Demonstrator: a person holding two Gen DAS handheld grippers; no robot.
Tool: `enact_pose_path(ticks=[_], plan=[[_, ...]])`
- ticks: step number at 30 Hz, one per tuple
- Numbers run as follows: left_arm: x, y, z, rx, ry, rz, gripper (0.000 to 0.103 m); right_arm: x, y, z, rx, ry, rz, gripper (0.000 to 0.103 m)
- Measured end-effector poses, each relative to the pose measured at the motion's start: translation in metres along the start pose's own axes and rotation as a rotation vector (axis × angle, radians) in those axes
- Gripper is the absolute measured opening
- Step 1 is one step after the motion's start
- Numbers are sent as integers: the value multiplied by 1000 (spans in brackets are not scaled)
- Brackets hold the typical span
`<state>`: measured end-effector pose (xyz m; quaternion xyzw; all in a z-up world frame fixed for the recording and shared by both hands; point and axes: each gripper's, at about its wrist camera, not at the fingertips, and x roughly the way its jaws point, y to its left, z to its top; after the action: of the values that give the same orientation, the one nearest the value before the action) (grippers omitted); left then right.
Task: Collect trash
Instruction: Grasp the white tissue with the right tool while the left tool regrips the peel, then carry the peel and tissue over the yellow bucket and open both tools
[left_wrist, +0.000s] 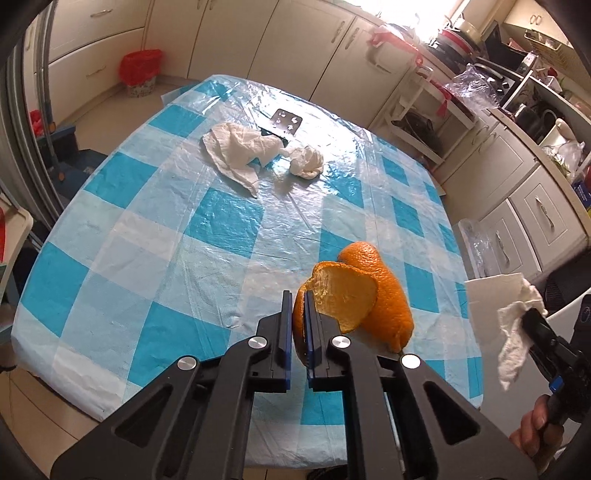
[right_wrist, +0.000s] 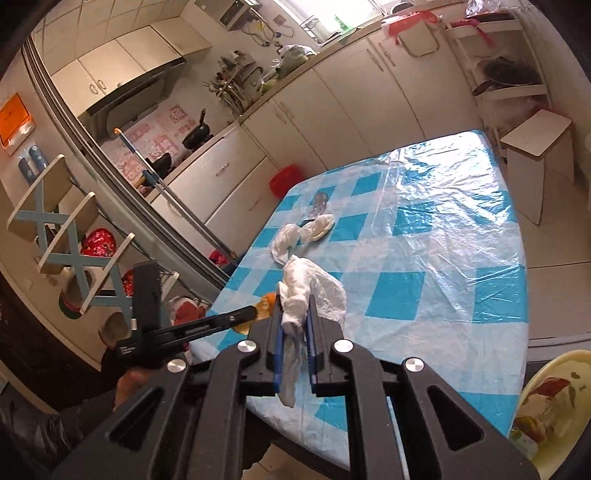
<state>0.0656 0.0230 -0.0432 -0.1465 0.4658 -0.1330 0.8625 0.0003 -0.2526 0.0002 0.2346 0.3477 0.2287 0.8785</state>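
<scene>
Daylight pours from a blown-out window (left_wrist: 402, 18) above the cream kitchen cabinets, washing out detail there. White glare streaks the clear plastic sheet over the blue-and-white checked surface (left_wrist: 221, 221), strongest on the side toward that window. Both fisheye views bend straight cabinet lines and darken into black corners. Focus is fairly sharp; shadows beneath the crumpled white tissues (left_wrist: 240, 151) are soft.
</scene>
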Motion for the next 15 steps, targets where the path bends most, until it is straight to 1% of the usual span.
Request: enact_pose_path(ticks=[4, 7, 11, 15], plan=[[-13, -12, -6, 34, -6, -19, 5, 9, 14, -10, -53, 3, -93, 11], [-19, -28, -11, 65, -9, -37, 5, -3, 17, -6, -93, -31, -152, 11], [-24, -70, -18, 139, -10, -87, 5, -44, -12, 4, -38, -97, -213, 11], [-20, -126, -33, 245, 6, -147, 5, -96, -67, 3, 110, -143, -289, 13]])
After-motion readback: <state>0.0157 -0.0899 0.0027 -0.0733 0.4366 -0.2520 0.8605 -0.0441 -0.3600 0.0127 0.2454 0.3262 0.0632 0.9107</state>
